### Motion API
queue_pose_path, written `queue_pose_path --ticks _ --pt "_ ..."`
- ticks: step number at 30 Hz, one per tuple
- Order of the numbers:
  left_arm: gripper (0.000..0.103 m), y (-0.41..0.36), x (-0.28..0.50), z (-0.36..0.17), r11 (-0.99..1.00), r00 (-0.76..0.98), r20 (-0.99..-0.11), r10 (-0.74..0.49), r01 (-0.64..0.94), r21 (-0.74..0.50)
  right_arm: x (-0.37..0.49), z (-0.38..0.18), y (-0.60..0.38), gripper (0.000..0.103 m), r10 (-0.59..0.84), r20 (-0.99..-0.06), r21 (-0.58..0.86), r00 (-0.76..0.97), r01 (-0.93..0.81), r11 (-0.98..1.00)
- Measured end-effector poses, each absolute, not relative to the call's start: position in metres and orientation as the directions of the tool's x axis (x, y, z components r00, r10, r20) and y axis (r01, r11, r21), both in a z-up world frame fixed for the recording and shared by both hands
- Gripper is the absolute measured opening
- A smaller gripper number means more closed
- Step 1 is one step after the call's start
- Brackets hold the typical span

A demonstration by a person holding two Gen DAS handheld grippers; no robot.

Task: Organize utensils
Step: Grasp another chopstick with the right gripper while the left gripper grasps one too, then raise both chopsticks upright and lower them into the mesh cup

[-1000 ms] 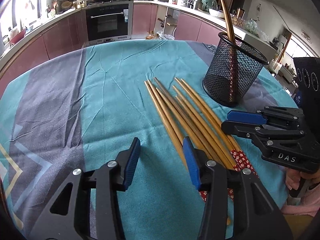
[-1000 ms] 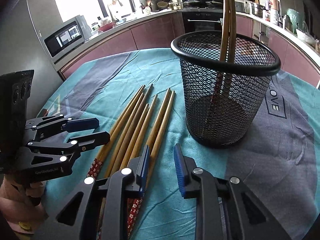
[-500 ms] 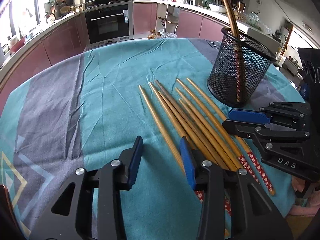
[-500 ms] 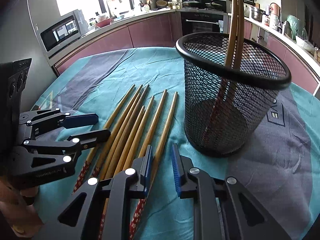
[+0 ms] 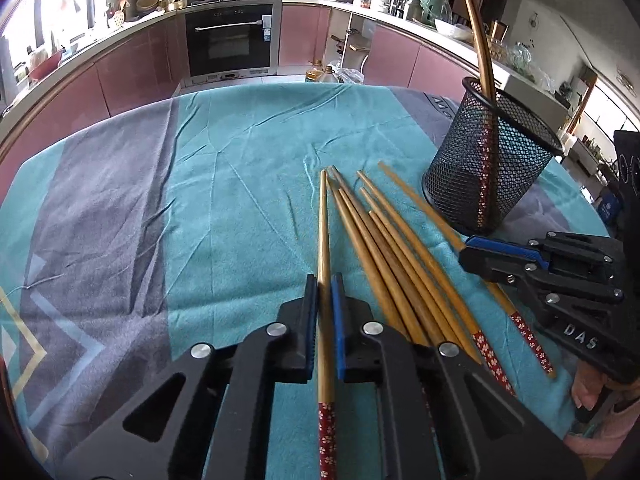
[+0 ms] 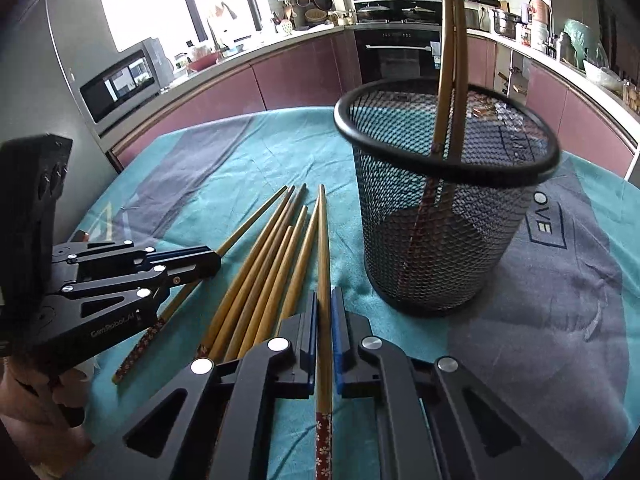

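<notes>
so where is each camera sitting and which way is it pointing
Left wrist: on the left gripper, looking down along its fingers across the table; it is shut on a chopstick; the right gripper and a hand show at right.
Right wrist: on the right gripper, angled down likewise, shut on another chopstick; the left gripper and a hand show at left.
Shared: the mesh holder, the loose chopsticks, the teal cloth and the kitchen behind.

My left-hand camera looks forward and down along my fingers (image 5: pixel 313 312), close above the surface (image 5: pixel 240 184). My right-hand camera does likewise from the other side, nearer the mesh holder (image 6: pixel 444 216). Both views share the loose chopsticks (image 5: pixel 384 240), the holder, the cloth and the kitchen oven (image 5: pixel 230 40) beyond.
</notes>
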State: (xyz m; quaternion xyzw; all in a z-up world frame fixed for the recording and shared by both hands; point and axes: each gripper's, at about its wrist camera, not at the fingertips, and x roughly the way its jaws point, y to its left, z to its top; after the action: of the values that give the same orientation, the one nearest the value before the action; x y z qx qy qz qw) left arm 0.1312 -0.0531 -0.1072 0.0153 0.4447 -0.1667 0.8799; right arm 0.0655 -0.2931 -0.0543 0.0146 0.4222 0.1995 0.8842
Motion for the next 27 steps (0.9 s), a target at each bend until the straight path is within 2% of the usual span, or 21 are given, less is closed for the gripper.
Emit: queue_pose_path --ticks 5,11,19,27 --pt "0.008 -0.045 0.122 -0.094 0.935 0.558 -0.768 -0.316 0.32 -0.152 0.055 -0.037 -0.301 0.006 0.41 -0.703 0.224 0.581 -0.367 0.903" --pt "0.008 -0.037 0.112 -0.066 0.902 0.563 -0.715 -0.415 0.358 -0.242 0.043 -0.013 -0.312 0.006 0.451 -0.648 0.247 0.614 -0.39 0.887" --pt "0.008 -0.035 0.093 -0.018 0.837 0.583 -0.608 -0.54 0.446 -0.316 0.031 0.021 -0.337 0.006 0.488 -0.554 0.285 0.674 -0.398 0.872" --pt "0.008 -0.034 0.088 0.031 0.79 0.624 -0.485 -0.613 0.504 -0.349 0.031 0.058 -0.362 0.006 0.506 -0.454 0.302 0.733 -0.407 0.862"
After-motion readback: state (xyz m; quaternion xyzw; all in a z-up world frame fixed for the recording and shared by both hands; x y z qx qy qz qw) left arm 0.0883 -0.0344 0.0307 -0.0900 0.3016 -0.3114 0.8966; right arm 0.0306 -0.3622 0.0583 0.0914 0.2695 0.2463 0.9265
